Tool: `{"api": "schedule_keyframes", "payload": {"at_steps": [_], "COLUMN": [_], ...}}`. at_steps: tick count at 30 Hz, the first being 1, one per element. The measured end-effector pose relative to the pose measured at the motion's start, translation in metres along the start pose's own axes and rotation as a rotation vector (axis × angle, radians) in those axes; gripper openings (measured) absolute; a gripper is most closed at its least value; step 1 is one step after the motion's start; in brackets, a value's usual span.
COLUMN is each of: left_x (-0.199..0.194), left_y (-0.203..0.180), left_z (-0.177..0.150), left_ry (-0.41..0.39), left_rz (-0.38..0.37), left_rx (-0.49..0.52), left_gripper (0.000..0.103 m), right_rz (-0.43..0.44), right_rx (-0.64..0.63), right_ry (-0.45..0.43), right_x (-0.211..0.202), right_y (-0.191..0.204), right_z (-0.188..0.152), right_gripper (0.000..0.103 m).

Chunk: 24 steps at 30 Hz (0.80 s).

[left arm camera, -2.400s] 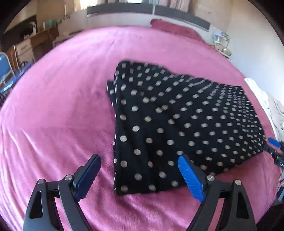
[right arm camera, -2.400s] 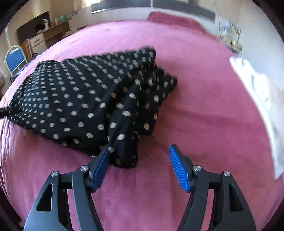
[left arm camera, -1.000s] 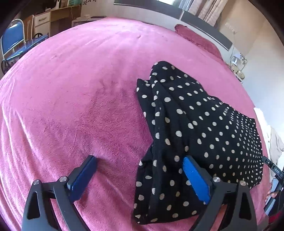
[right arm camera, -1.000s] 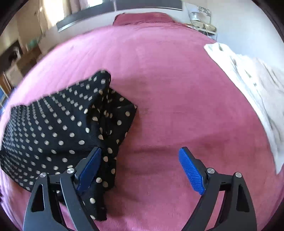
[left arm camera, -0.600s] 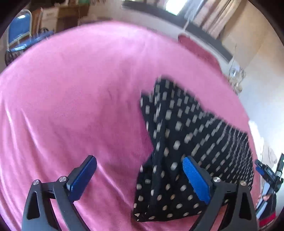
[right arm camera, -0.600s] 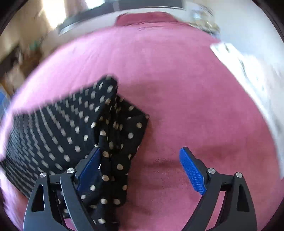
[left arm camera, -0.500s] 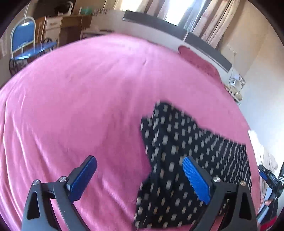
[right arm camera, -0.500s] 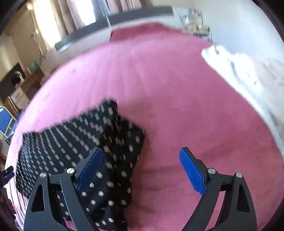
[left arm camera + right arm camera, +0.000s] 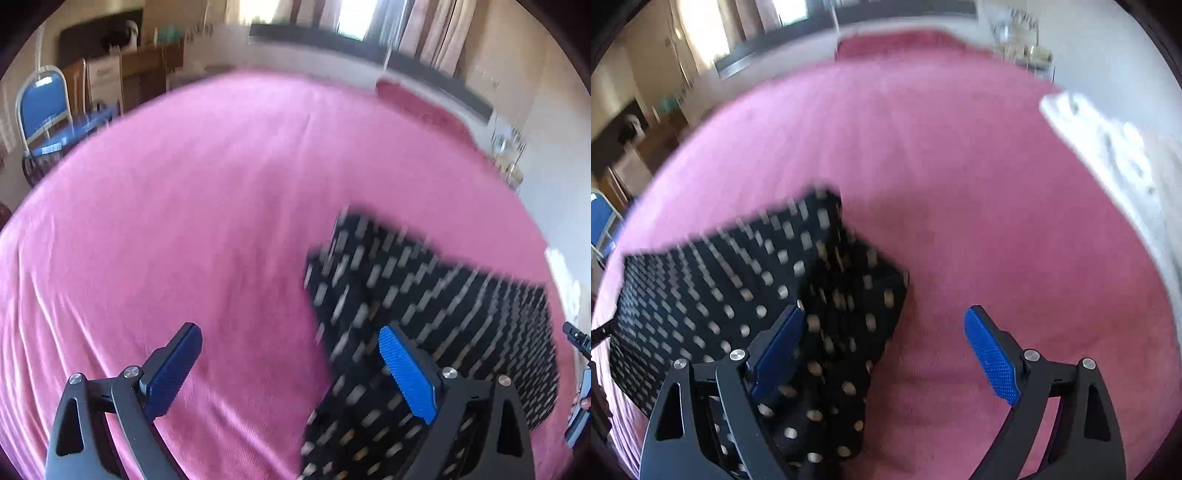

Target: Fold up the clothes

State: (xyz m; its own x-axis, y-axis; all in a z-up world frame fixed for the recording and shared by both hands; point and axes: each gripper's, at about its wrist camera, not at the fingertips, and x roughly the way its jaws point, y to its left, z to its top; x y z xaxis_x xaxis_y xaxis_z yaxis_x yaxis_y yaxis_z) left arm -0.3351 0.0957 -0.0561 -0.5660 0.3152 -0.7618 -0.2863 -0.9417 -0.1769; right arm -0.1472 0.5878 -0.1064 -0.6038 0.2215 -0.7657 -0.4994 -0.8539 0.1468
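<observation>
Down at the bottom of the left wrist view, the left tool (image 9: 290,354) hangs with its blue pads wide apart and nothing between them but pink bedspread (image 9: 192,206); its right pad sits over the edge of the polka-dot garment (image 9: 436,306) without pinching it, as far as the blur allows. Same story in the right wrist view: the right tool (image 9: 884,341) stands spread, its left pad over the bunched dark cloth, its right pad over bare bed, nothing clamped.

The garment fills the lower right of the left view and the lower left of the right view, lying on the bed partly folded, one end flat, the other rumpled into thick overlapping layers. It looks thin, light and limp, so it should sag and slide wherever it is lifted. Best bet is a pinch at a corner or along a hem through all layers, one tool at each end, rather than a grab in the middle.

Both tools tilt steeply down toward the bed. Further off, a white cloth pile (image 9: 1108,147) lies at the upper right of the right view, and a blue chair (image 9: 44,103) stands at the upper left of the left view.
</observation>
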Motion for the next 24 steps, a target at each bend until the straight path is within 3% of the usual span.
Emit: {"api": "schedule_keyframes", "payload": {"at_steps": [1, 4, 6, 9, 12, 13, 16, 20, 24], "left_x": [-0.002, 0.032, 0.079, 0.102, 0.073, 0.053, -0.002, -0.015, -0.005], "left_y": [-0.006, -0.031, -0.044, -0.036, -0.026, -0.023, -0.015, -0.016, -0.016], "left_z": [0.014, 0.048, 0.057, 0.045, 0.045, 0.04, 0.019, -0.04, -0.088], "left_ry": [-0.032, 0.027, 0.118, 0.222, 0.132, 0.094, -0.001, 0.05, 0.166], "left_rz": [-0.013, -0.046, -0.013, 0.014, -0.01, -0.025, -0.064, -0.08, -0.047], "left_rx": [0.003, 0.037, 0.081, 0.08, 0.054, 0.057, 0.079, 0.164, 0.155], "left_gripper": [0.099, 0.099, 0.099, 0.102, 0.099, 0.099, 0.099, 0.099, 0.099], "right_rz": [0.003, -0.012, -0.057, -0.133, -0.069, -0.055, -0.002, 0.031, -0.016], "right_rx": [0.0, -0.065, -0.128, -0.159, -0.046, -0.028, -0.034, -0.19, -0.313], "right_ry": [-0.04, -0.049, 0.01, 0.145, 0.142, 0.105, -0.002, -0.006, 0.049], "right_x": [-0.008, 0.003, 0.036, 0.1, 0.09, 0.074, 0.016, -0.028, -0.027], "right_y": [0.002, 0.018, 0.03, 0.029, 0.001, -0.006, -0.01, 0.019, 0.026], "right_z": [0.007, 0.034, 0.048, 0.053, 0.047, 0.044, 0.019, -0.049, -0.1], "right_gripper": [0.091, 0.091, 0.091, 0.091, 0.092, 0.092, 0.092, 0.092, 0.092]}}
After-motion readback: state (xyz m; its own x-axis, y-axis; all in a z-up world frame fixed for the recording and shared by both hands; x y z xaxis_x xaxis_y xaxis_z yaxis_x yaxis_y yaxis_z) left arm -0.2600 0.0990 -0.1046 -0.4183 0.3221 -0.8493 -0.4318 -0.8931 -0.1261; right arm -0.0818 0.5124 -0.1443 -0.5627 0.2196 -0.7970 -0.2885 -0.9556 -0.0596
